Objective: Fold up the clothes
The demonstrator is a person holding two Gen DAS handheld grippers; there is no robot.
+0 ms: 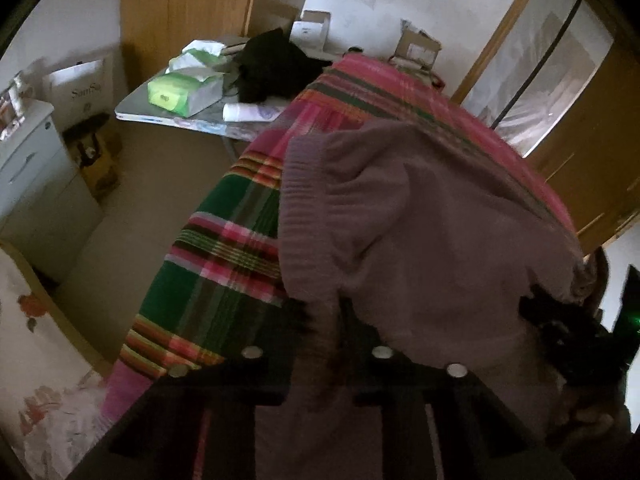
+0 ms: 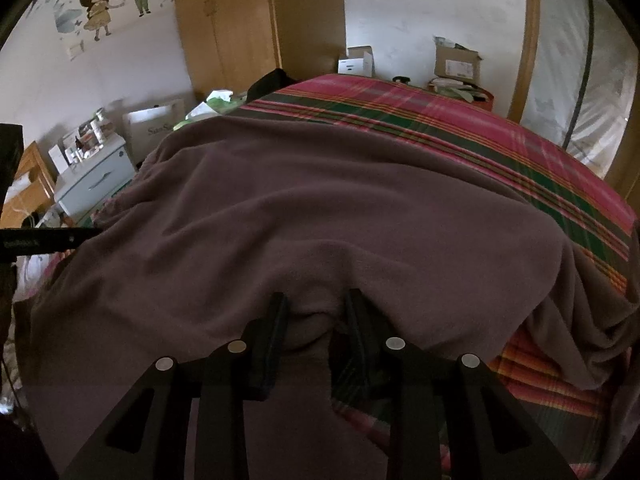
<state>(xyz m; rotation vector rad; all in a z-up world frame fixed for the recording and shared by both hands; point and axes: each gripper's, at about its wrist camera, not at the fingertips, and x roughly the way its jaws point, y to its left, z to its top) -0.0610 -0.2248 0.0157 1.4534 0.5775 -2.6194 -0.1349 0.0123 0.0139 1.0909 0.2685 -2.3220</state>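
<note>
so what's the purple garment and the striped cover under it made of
The purple garment looks like a soft knit, probably wool or acrylic: a ribbed hem band shows along its edge, and the surface is matte and slightly fuzzy. The striped cover looks like thin woven cotton or a blend: flat plaid bands, no pile, dull finish.

One sweater, one plaid blanket, two grippers

A single mauve knit sweater [image 2: 320, 216] lay on one plaid blanket [image 2: 460, 120], with two grippers present, left gripper [image 1: 320, 320] and right gripper [image 2: 316, 320]. Beyond stood one folding table [image 1: 132, 114], two tissue packs [image 1: 184, 92], one black garment [image 1: 272, 68], two cardboard boxes [image 2: 456, 60], one white paper bag [image 2: 154, 126] and one pale drawer unit [image 2: 96, 184].
</note>
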